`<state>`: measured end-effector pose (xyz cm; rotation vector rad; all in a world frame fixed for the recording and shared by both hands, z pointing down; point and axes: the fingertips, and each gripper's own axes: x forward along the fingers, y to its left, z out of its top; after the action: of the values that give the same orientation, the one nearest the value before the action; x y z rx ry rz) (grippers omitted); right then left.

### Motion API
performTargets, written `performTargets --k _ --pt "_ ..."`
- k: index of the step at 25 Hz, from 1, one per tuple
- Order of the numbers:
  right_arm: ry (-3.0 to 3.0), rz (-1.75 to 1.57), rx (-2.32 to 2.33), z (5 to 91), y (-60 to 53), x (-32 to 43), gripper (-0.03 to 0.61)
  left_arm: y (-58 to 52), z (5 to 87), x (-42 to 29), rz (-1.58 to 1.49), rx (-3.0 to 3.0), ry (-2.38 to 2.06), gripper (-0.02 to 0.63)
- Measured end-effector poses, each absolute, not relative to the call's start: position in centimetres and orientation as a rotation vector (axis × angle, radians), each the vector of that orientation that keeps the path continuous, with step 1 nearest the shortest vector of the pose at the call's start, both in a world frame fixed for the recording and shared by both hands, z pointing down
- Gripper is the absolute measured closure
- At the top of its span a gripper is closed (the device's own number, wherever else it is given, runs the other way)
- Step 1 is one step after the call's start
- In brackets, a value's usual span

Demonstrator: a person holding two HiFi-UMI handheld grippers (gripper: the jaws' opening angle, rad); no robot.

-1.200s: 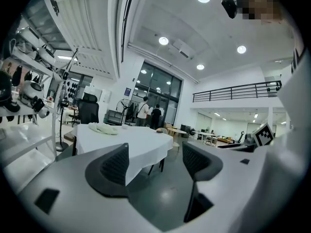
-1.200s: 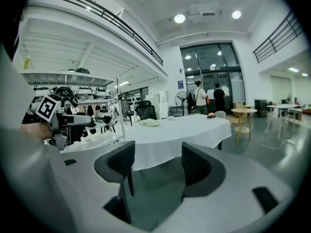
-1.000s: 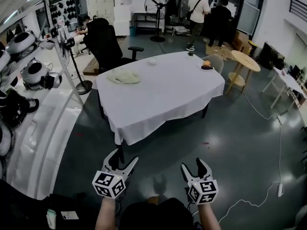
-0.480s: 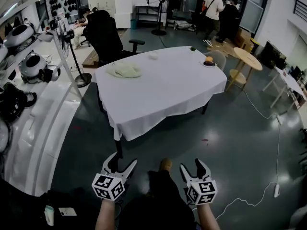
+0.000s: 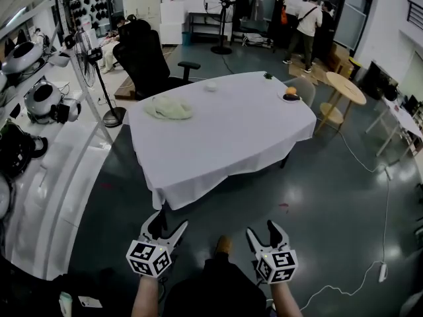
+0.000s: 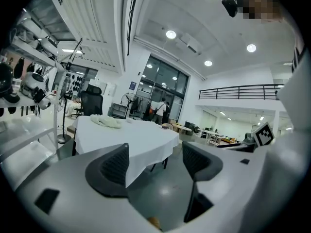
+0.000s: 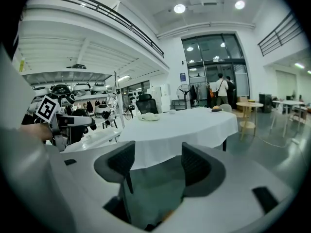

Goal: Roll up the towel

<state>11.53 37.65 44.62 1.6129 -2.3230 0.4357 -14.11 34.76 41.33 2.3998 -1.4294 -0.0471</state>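
Left tongs [image 5: 169, 222]: open wide, holding nothing.
Right tongs [image 5: 263, 230]: open too, holding nothing.
Towel [image 5: 169, 108]: in a heap on the table [image 5: 231, 144], far ahead of both tongs, more to the left.

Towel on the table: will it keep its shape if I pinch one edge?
Probably not: the towel lies in a crumpled heap, so it should flop and drape from the pinch. Its soft folds suggest little weight. Pushed, it may bunch up or drag the loose white tablecloth under it.
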Motion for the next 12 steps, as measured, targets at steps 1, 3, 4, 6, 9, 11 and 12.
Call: performTargets --k 1,3,4,6,9,11,12 --pt "-2.322 0.435 1.611 44.6 36.6 12.0 0.282 33.7 41.2 -13.8 -0.049 2.399 -1.433 0.252" --pt "-2.319 0.433 1.609 44.4 34.5 13.0 0.282 31.6 40.9 -12.9 -0.053 2.399 -1.436 0.252" --pt "-2.32 0.429 1.61 44.2 33.3 13.4 0.282 30.5 40.6 -12.6 -0.055 2.401 -1.439 0.252" --pt "-2.328 0.415 1.609 43.7 30.7 14.4 0.282 28.1 40.1 -11.8 -0.062 2.405 -1.452 0.252" --pt "-2.338 0.398 1.598 43.2 26.6 15.9 0.282 24.6 39.3 -10.6 -0.078 2.404 -1.48 0.252" --pt "-2.349 0.391 1.591 43.0 24.0 16.8 0.282 22.5 39.0 -10.0 -0.084 2.399 -1.502 0.252" --pt "-2.356 0.387 1.587 42.8 22.7 17.2 0.282 21.4 38.8 -9.8 -0.085 2.397 -1.512 0.252"
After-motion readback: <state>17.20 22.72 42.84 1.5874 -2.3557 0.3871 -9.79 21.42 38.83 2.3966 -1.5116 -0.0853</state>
